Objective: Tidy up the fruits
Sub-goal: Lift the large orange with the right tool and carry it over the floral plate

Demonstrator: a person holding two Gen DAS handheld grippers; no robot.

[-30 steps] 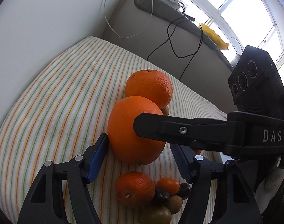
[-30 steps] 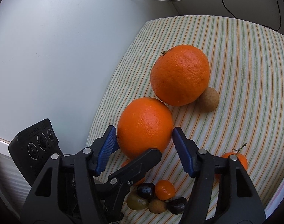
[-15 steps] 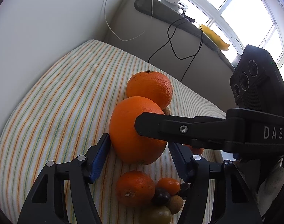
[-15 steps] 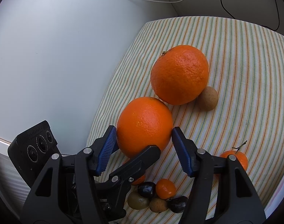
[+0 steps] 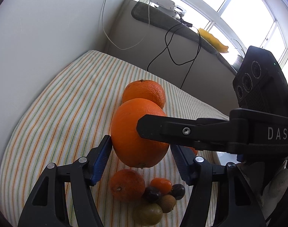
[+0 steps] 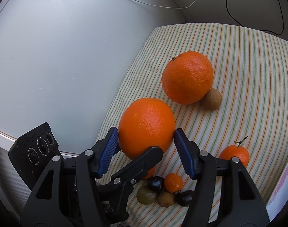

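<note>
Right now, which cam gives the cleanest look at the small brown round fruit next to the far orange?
Right wrist. There the brown fruit sits in full view on the striped cloth, tucked against the far orange. In the left wrist view the near orange and far orange hide it.

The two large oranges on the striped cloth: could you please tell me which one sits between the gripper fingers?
The nearer, smoother large orange, bracketed by both hand-held grippers' blue pads. The farther, bumpier orange lies free, with a small brown fruit against it.
</note>
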